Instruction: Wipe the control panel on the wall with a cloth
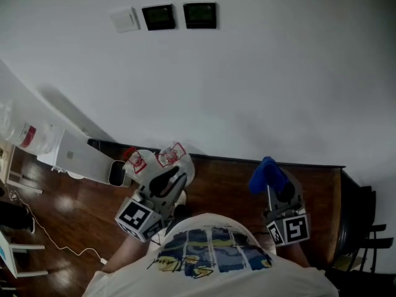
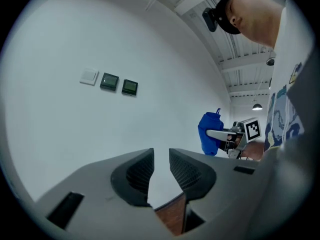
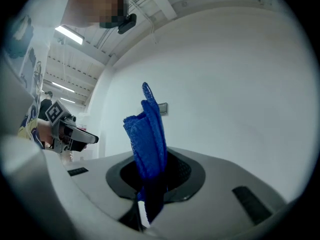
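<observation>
High on the white wall hang two dark control panels (image 1: 159, 17) (image 1: 200, 15) beside a white switch (image 1: 125, 20); the left gripper view shows the panels (image 2: 109, 81) (image 2: 130, 87) far ahead. A blue cloth (image 1: 268, 175) (image 3: 150, 139) stands up out of my right gripper (image 1: 275, 189) (image 3: 150, 184), which is shut on it well below the panels. My left gripper (image 1: 162, 171) (image 2: 160, 166) is low by the wall, its jaws a narrow gap apart with nothing between them. The left gripper view also catches the cloth (image 2: 209, 133).
A dark baseboard (image 1: 247, 161) runs along the foot of the wall above the wooden floor (image 1: 216, 190). A white box (image 1: 80, 156) and a plastic bag (image 1: 31, 135) sit at the left, a cable (image 1: 62, 246) trails on the floor, and a dark chair (image 1: 365, 228) stands at the right.
</observation>
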Motion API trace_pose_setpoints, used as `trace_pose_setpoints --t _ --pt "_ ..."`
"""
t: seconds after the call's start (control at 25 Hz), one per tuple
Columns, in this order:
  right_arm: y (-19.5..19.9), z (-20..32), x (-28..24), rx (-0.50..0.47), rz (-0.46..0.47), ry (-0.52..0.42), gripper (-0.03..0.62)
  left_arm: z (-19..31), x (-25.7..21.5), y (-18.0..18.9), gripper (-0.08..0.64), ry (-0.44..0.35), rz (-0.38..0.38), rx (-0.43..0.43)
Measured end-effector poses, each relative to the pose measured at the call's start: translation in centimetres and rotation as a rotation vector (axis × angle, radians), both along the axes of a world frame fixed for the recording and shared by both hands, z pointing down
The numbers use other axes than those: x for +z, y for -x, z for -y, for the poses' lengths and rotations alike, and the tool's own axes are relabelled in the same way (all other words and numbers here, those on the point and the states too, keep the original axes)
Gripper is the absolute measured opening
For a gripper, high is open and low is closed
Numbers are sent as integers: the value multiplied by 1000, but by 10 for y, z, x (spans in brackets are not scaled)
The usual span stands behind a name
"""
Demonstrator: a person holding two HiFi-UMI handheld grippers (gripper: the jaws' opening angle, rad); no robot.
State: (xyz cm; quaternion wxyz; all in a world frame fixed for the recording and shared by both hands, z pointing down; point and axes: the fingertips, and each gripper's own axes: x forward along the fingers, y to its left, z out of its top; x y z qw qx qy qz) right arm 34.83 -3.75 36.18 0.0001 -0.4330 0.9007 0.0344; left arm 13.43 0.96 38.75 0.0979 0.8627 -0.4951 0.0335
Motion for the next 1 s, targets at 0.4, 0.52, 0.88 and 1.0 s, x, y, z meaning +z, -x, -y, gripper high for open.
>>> trace_pose_setpoints --t 0.4,0.52,0.88,1.0 --pt "-43 -36 -3 -34 13 -31 83 -39 5 -47 72 11 24 -15" --pt "-51 -45 -3 -19 33 -19 83 -44 10 -60 72 11 36 17" --pt "-59 -66 -6 -2 71 -13 83 -46 1 -81 72 -12 60 81" --pt "-67 -69 -10 -4 61 -45 83 -49 2 -89 73 -21 57 95"
